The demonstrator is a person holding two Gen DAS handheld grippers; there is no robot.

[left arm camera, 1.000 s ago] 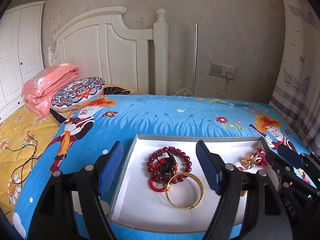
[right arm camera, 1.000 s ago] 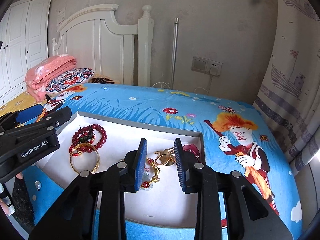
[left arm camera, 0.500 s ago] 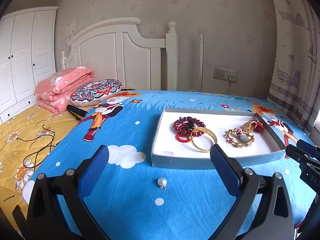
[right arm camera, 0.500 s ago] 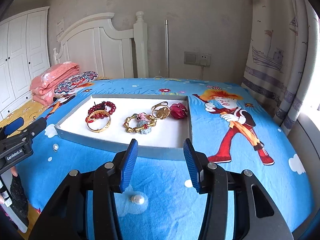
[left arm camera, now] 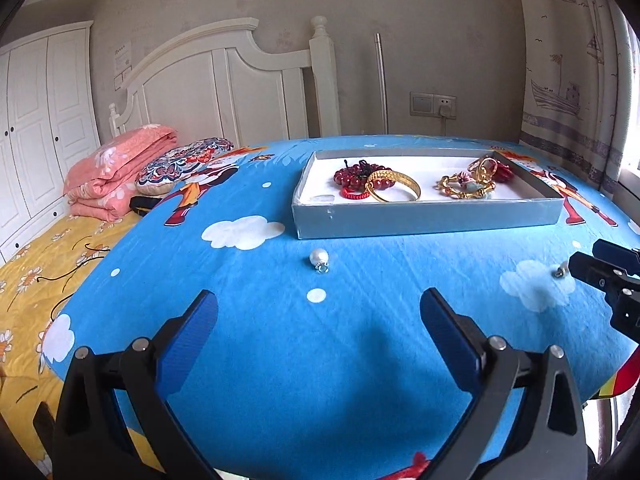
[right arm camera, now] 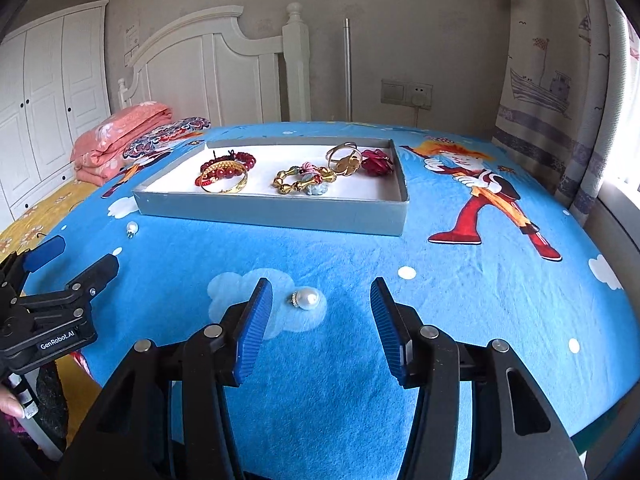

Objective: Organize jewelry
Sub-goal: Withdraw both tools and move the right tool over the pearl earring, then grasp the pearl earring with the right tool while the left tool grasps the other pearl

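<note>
A grey tray (left arm camera: 424, 216) (right arm camera: 272, 214) on the blue bedspread holds a red bead bracelet (left arm camera: 356, 176), a gold bangle (left arm camera: 394, 186), a gold bead bracelet (right arm camera: 304, 182), a gold ring (right arm camera: 344, 160) and a red flower piece (right arm camera: 376, 160). One pearl earring (left arm camera: 319, 258) (right arm camera: 132, 228) lies before the tray's left corner, beyond my open, empty left gripper (left arm camera: 318, 334). A second pearl earring (right arm camera: 306, 298) lies on a white cloud print, just ahead of my open, empty right gripper (right arm camera: 322, 308). The right gripper shows at the left wrist view's right edge (left arm camera: 608, 276).
Pink folded quilts (left arm camera: 116, 172) and a patterned pillow (left arm camera: 184, 164) lie at the bed's left by the white headboard (left arm camera: 224, 80). White wardrobe (left arm camera: 36, 120) at far left. Curtain (right arm camera: 560, 80) at right. The bed's front edge lies just under both grippers.
Both grippers have pulled back from over the tray to the bed's front edge. The right gripper's jaws have opened wide. Both pearl earrings have come into view.
</note>
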